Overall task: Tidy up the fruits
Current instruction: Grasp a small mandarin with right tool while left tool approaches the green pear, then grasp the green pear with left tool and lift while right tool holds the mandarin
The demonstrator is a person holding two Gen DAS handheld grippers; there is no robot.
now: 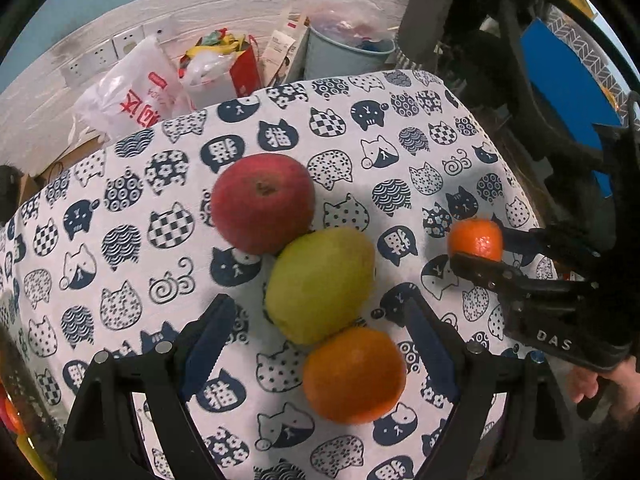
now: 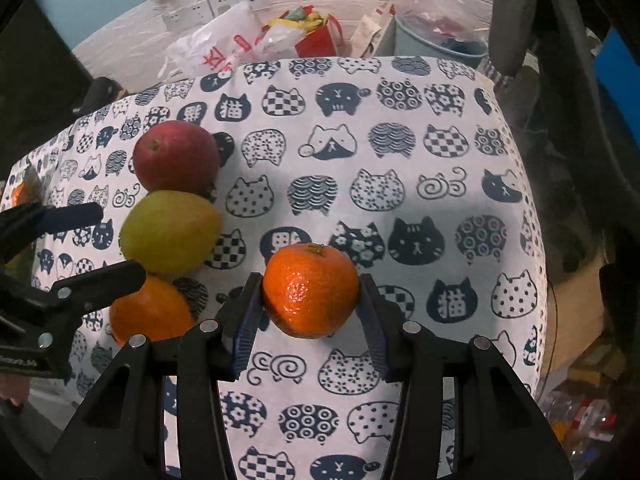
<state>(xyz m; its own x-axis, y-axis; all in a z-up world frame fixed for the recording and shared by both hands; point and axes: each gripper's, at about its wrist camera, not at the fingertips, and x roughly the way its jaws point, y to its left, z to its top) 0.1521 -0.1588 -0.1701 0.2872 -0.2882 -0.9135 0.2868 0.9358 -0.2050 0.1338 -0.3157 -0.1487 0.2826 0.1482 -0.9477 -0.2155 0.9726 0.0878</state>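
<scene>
A red apple [image 1: 262, 202], a yellow-green pear-like fruit [image 1: 320, 284] and an orange [image 1: 354, 376] lie touching in a diagonal row on the cat-print cloth [image 1: 120, 220]. My left gripper [image 1: 320, 310] hangs open over the near end of that row, one finger on each side of the green fruit and orange, touching neither. My right gripper [image 2: 310, 300] is shut on a small mandarin [image 2: 310, 290], right of the row and low over the cloth. The mandarin [image 1: 476, 242] shows between the right gripper's fingers [image 1: 480, 270] in the left wrist view too. The apple [image 2: 176, 156], green fruit [image 2: 170, 232], orange [image 2: 148, 310] and left gripper [image 2: 116, 242] appear at left.
Beyond the cloth's far edge stand a white plastic bag [image 1: 128, 96], a red bag [image 1: 224, 68] and a grey-blue bucket [image 1: 348, 52]. A black chair frame [image 1: 540, 60] and a blue panel [image 1: 568, 88] flank the table's right edge. A hand [image 1: 592, 388] holds the right gripper.
</scene>
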